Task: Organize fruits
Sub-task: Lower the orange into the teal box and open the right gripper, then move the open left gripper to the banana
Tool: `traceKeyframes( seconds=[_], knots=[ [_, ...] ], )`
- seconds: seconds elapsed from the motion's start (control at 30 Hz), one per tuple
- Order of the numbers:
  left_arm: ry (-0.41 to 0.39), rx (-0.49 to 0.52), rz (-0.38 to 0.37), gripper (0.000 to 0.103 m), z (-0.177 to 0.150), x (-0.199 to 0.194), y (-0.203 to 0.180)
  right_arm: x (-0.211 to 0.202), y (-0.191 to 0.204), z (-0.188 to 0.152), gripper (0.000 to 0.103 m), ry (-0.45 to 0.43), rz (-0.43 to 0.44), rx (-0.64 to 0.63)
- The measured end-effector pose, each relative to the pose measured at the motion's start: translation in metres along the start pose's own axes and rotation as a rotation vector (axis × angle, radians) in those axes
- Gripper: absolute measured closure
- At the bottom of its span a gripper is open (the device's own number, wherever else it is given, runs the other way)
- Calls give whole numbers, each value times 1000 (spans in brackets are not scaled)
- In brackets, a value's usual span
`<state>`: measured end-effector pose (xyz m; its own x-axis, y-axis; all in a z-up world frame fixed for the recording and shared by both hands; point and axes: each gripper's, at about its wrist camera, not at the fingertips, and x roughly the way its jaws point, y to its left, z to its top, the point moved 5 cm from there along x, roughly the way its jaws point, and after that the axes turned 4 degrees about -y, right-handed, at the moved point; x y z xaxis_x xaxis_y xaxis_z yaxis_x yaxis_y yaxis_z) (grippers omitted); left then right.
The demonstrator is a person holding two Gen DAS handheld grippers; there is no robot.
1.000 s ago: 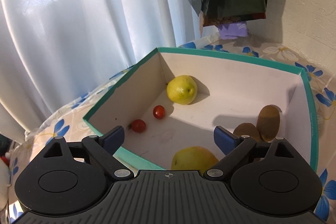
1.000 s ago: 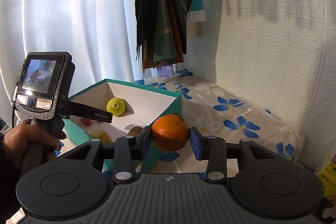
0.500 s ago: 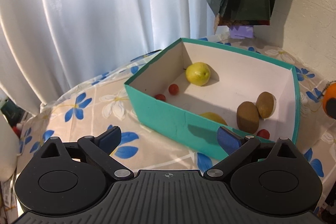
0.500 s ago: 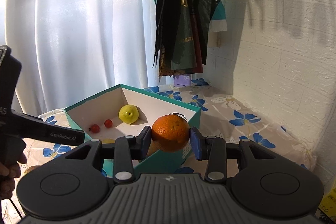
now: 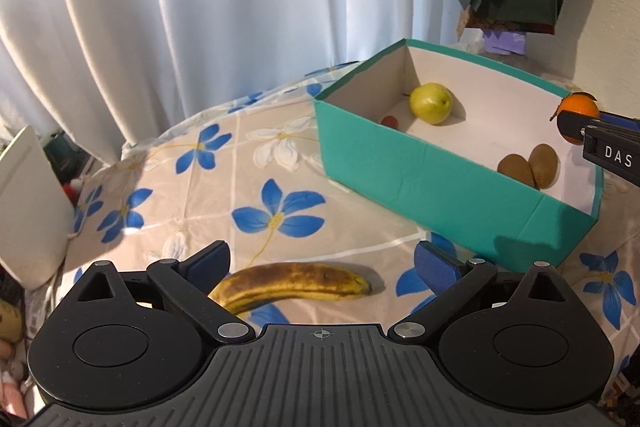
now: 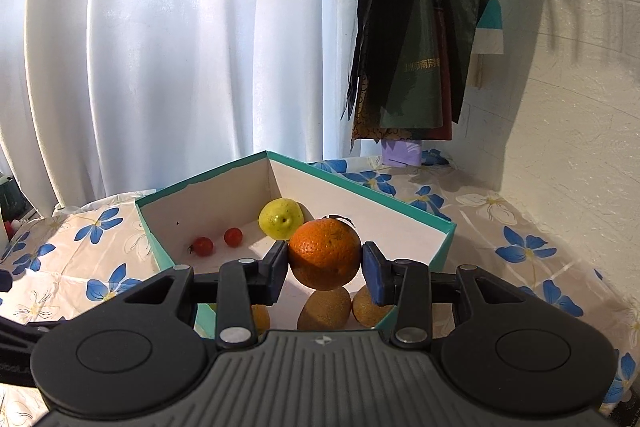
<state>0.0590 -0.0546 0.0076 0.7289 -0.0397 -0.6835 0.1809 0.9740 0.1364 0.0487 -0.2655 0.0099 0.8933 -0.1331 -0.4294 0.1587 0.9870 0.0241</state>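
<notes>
The right gripper [image 6: 325, 267] is clenched on an orange [image 6: 325, 253], both pads pressed to its sides. The fruit is round, bright, with pitted skin and a small dark stalk with a leaf on top. It hangs above the near end of the teal box [image 6: 424, 217], over two brown kiwis [image 6: 326, 309] that lie side by side directly beneath the pads. Farther ahead in the box sit a yellow-green pear [image 6: 280, 219] and, left of it, two cherry tomatoes [image 6: 218, 241]. A second earlier this gripper held the orange outside the box, beside its corner; now the fruit is over the white interior.

The left gripper [image 5: 322, 261] stands wide apart and grips nothing. A banana [image 5: 296, 287], yellow with heavy brown blotches, lies on the flowered tablecloth [image 5: 180, 163] just beyond and between its fingers, its near end hidden behind the left finger. The box is ahead and to the right, well apart from it. A second earlier this gripper looked straight into the box with no banana in sight; it has since drawn back across the table.
</notes>
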Motion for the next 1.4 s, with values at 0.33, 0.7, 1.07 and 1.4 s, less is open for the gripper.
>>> traceKeyframes(
  seconds=[0.33,0.7,1.07,1.4],
  knots=[
    [62,-69,53,2,-15,6,32,42,10,-23,63,126,9,-31],
    [86,-82,56,2,-19,11,41,60,11,-31,63,181,-5,-22],
    [89,-76,63,2,-31,19,56,42,9,-22,38,128,-35,-41],
    [105,-47,52,2,-38,31,60,-14,21,-12,14,72,-9,-35]
  ],
)
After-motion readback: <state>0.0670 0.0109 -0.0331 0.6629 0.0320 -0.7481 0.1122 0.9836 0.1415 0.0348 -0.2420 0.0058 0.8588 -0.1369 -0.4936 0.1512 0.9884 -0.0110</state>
